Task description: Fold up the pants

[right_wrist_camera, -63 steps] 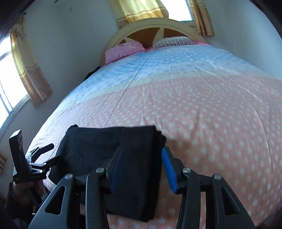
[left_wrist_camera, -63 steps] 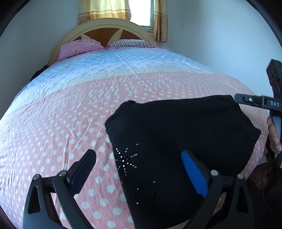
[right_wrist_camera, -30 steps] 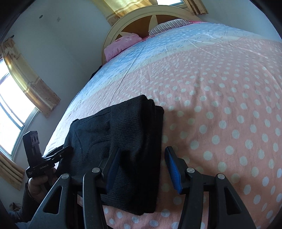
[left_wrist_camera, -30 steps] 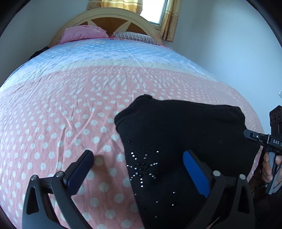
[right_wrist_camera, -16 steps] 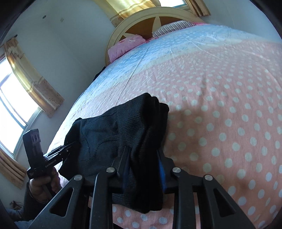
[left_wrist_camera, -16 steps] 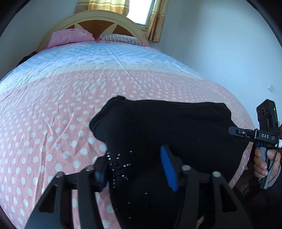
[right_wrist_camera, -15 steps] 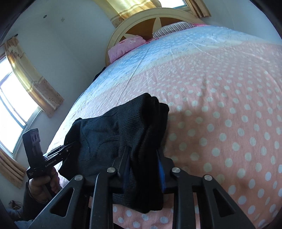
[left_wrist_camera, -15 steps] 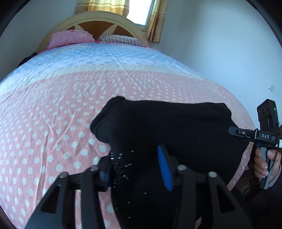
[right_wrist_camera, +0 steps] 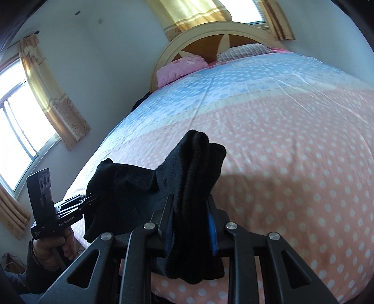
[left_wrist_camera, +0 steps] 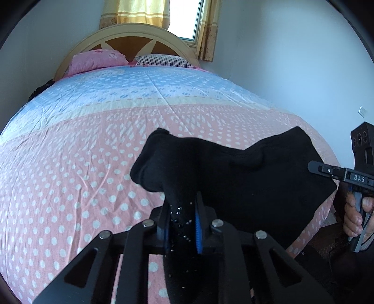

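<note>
Nearest in the left wrist view, the left tongs point(left_wrist_camera: 182, 230) are clamped on a bunched corner of the black knitted pants with small rhinestones point(left_wrist_camera: 233, 177); the blue pads press the fabric from both sides, and the studded patch sits right between them. In the right wrist view, the right tongs point(right_wrist_camera: 190, 224) are likewise closed on the opposite end of the same pants point(right_wrist_camera: 194, 177), where several thick folded layers stand up between the fingers and hang below them.

The pants lie at the foot of the bed, on the pink polka-dot bedspread point(left_wrist_camera: 70, 175), with both gripped ends lifted off it and the middle sagging between them. A hand point(left_wrist_camera: 355, 217) holds the right tool's handle at the right edge of the left view; another hand point(right_wrist_camera: 50, 247) holds the left tool at the lower left of the right view.

Farther up, the bedspread turns pale blue. At the head of the bed rest a pink pillow point(left_wrist_camera: 97, 61) and a striped pillow point(left_wrist_camera: 162, 60), side by side against a cream and brown arched wooden headboard point(left_wrist_camera: 124, 39). Behind it hang yellow curtains point(left_wrist_camera: 138, 11) beside a bright window point(left_wrist_camera: 184, 18).
</note>
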`<state>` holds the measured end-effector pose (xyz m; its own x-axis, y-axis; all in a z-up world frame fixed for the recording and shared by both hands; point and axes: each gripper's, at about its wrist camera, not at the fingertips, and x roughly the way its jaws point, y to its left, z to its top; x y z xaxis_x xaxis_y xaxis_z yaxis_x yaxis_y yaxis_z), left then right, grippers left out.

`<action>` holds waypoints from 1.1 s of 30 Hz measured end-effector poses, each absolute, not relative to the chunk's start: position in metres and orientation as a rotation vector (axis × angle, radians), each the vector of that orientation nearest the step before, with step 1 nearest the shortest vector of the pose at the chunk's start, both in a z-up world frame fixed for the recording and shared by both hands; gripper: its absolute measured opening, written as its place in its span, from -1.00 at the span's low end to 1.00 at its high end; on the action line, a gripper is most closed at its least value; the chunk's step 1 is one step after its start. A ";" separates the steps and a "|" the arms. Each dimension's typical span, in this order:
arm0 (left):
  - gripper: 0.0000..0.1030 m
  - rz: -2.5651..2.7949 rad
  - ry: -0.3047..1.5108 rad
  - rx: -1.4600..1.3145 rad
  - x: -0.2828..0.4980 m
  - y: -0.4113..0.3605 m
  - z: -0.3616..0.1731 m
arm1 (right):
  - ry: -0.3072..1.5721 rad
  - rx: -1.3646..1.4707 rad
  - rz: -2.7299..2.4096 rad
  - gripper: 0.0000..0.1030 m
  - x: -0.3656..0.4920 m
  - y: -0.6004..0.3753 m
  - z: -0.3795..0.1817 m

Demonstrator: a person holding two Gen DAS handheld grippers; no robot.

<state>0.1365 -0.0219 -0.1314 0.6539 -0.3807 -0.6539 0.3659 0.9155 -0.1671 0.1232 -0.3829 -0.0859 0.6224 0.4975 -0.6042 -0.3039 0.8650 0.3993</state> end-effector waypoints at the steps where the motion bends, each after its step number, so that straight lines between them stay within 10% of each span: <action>1: -0.68 -0.423 0.744 -0.018 0.135 -0.021 -0.129 | 0.772 0.267 0.475 -0.51 0.126 -0.379 -0.084; 33: -0.68 -0.078 0.685 -0.021 0.137 0.145 -0.103 | 0.795 0.088 0.812 -0.52 0.229 -0.146 -0.052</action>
